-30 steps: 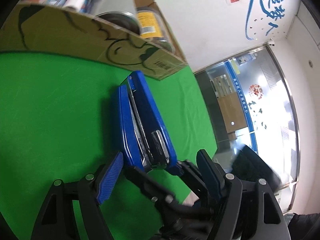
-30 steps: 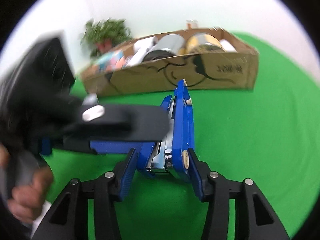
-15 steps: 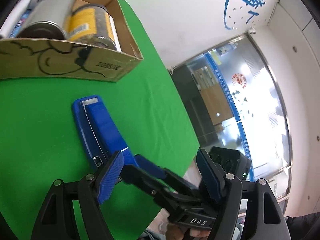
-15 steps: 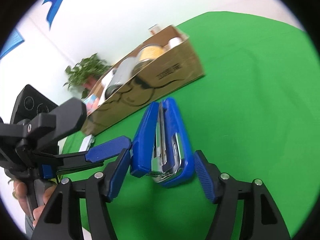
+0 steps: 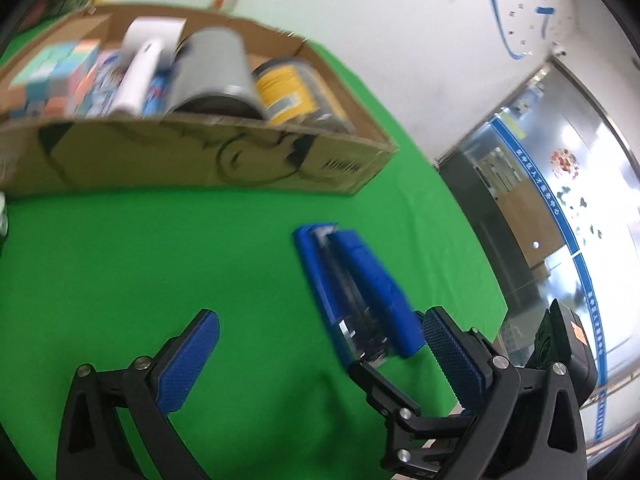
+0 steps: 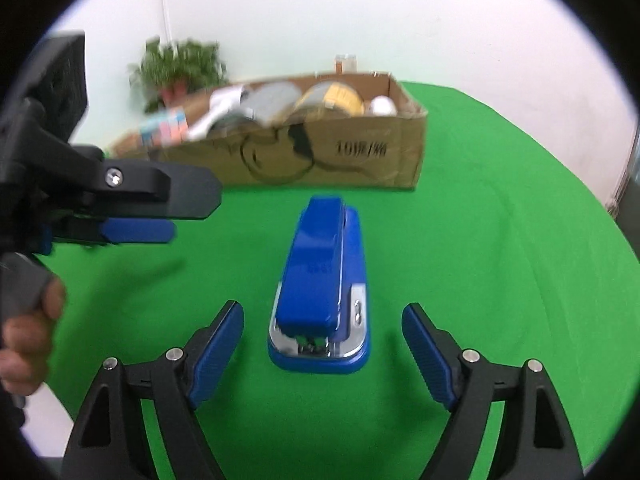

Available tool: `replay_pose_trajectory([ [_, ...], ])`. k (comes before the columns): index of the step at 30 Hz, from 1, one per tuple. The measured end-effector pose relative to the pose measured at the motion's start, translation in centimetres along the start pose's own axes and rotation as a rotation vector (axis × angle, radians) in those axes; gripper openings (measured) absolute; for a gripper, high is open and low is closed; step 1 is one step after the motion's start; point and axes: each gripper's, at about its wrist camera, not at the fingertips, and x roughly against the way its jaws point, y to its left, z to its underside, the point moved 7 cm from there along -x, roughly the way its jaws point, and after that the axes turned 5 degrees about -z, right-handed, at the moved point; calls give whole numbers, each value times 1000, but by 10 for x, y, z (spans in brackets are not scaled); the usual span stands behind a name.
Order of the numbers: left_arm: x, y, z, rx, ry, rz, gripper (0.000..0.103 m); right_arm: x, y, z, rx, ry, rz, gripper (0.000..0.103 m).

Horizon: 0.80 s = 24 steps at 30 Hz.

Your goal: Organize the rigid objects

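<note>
A blue stapler rests flat on the green cloth, its nose toward the cardboard box. My right gripper is open, its pads apart on either side of the stapler's rear end, not touching it. In the left wrist view the stapler lies to the right, by the right pad. My left gripper is open and empty; it also shows at the left of the right wrist view.
The open cardboard box stands behind the stapler and holds a grey can, a yellow-labelled jar, a white tube and coloured packets. A potted plant is behind it. The table edge lies right, near a glass door.
My right gripper has opened and let go of the stapler, which now lies flat on the cloth. My left gripper has moved off to the left.
</note>
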Motion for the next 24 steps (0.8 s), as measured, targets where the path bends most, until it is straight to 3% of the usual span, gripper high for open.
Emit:
replay_pose_trajectory([
  [2, 1, 8, 6, 26, 4, 10, 102, -1, 0, 1, -6, 2, -1, 80],
  [3, 1, 10, 8, 35, 9, 21, 102, -3, 0, 2, 0, 5, 11, 74],
  [4, 2, 13, 10, 44, 18, 33, 102, -5, 0, 3, 9, 13, 24, 59],
  [10, 1, 10, 23, 68, 61, 109, 101, -7, 3, 2, -38, 27, -3, 58],
  [15, -2, 11, 28, 117, 93, 181, 101, -10, 21, 1, -77, 53, -117, 58],
  [22, -18, 15, 34, 182, 138, 235, 101, -12, 52, 2, -165, 99, -324, 58],
  [24, -19, 17, 36, 183, 136, 233, 97, -13, 58, 2, -188, 109, -366, 58],
])
